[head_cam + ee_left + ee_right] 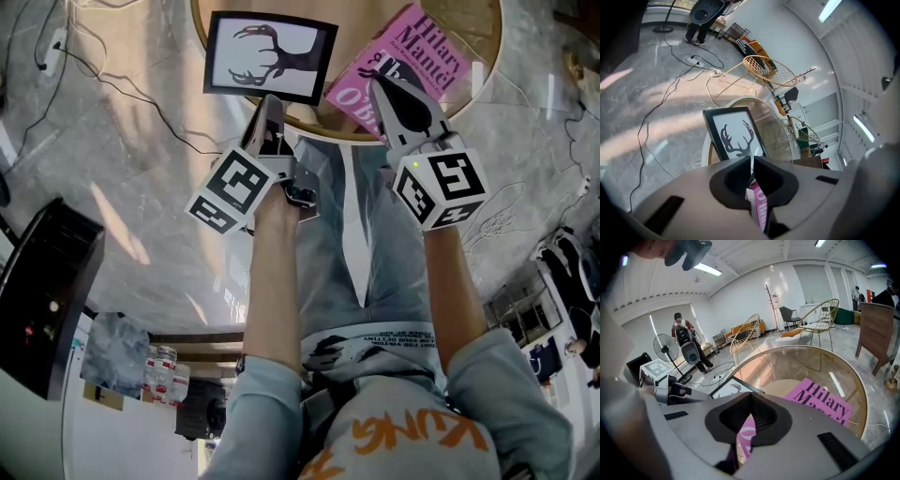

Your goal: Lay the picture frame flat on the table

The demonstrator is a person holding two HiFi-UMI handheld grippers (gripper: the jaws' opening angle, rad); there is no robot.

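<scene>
The black picture frame (270,56) with an antler drawing sits at the near left edge of the round glass table (485,37), its face toward me. I cannot tell whether it lies flat or leans. My left gripper (271,101) is just short of the frame's near edge, jaws shut with nothing between them. In the left gripper view the frame (735,135) shows just beyond the closed tips (752,158). My right gripper (377,80) hovers over a pink book (405,54), also shut and holding nothing; its own view shows the book (825,401) and the frame (732,388).
Cables (122,84) run across the marble floor left of the table. A black box (42,300) stands at my left. Gold wire chairs (745,336) and a standing fan (665,350) are beyond the table, with a person (683,341) near them.
</scene>
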